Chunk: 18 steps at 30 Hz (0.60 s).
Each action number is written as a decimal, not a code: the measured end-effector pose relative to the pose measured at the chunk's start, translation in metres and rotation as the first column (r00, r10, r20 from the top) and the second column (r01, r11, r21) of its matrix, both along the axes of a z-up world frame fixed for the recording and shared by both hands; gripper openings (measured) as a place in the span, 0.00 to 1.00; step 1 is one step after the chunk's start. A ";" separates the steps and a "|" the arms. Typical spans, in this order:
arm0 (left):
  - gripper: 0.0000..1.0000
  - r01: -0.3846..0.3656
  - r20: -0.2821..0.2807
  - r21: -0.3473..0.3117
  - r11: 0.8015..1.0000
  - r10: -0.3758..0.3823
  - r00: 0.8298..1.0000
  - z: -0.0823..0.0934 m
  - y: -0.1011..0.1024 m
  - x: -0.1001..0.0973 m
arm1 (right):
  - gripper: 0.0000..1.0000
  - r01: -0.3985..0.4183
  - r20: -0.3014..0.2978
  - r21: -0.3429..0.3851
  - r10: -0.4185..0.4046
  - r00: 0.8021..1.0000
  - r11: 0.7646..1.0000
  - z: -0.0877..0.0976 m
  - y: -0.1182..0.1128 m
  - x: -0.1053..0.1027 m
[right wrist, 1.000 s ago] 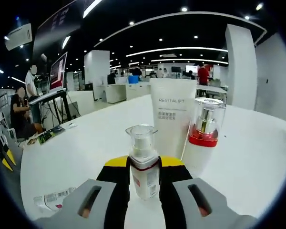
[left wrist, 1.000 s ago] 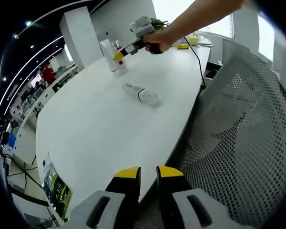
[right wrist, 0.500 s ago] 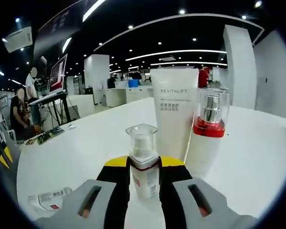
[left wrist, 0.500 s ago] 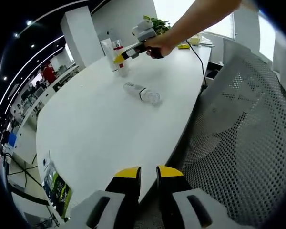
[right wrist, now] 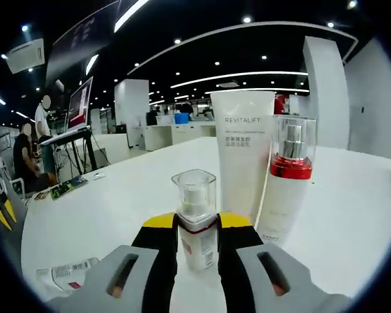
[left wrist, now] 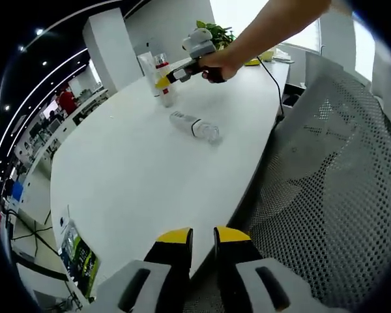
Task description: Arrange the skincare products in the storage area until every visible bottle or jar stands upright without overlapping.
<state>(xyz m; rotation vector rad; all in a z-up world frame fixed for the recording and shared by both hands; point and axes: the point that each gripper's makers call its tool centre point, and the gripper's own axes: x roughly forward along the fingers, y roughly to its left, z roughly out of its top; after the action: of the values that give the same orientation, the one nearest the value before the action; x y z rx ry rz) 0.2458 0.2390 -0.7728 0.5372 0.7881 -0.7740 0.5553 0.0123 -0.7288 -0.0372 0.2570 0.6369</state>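
Upright, small bottle (right wrist: 196, 222) in right gripper (right wrist: 197, 238).

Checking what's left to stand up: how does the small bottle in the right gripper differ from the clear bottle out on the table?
The small bottle stands upright, clamped by the right gripper; the clear bottle lies on its side, untouched. The small bottle sits by the white tube; the clear bottle lies apart. Both have clear caps.

Left hand-held gripper (left wrist: 202, 236), jaws slightly apart, at the surface (left wrist: 137, 169) near edge; a clear bottle (left wrist: 193, 126) lies mid-surface.
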 end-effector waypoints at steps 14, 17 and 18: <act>0.14 0.015 -0.014 0.018 1.000 -0.015 1.000 -0.003 0.001 -0.003 | 0.21 -0.004 -0.005 -0.011 0.004 1.000 1.000 0.002 0.000 -0.006; 0.14 0.020 -0.011 0.018 1.000 -0.020 1.000 -0.003 0.000 -0.003 | 0.21 -0.014 -0.003 -0.030 0.014 1.000 0.999 0.002 0.001 -0.007; 0.14 0.018 -0.010 0.018 1.000 -0.018 1.000 -0.002 0.000 -0.002 | 0.21 -0.015 -0.004 -0.034 0.015 1.000 0.999 0.002 0.000 -0.007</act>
<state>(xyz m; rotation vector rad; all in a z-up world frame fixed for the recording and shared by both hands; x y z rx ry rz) 0.2434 0.2394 -0.7750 0.5577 0.8008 -0.7872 0.5486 0.0126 -0.7272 -0.0707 0.2716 0.6474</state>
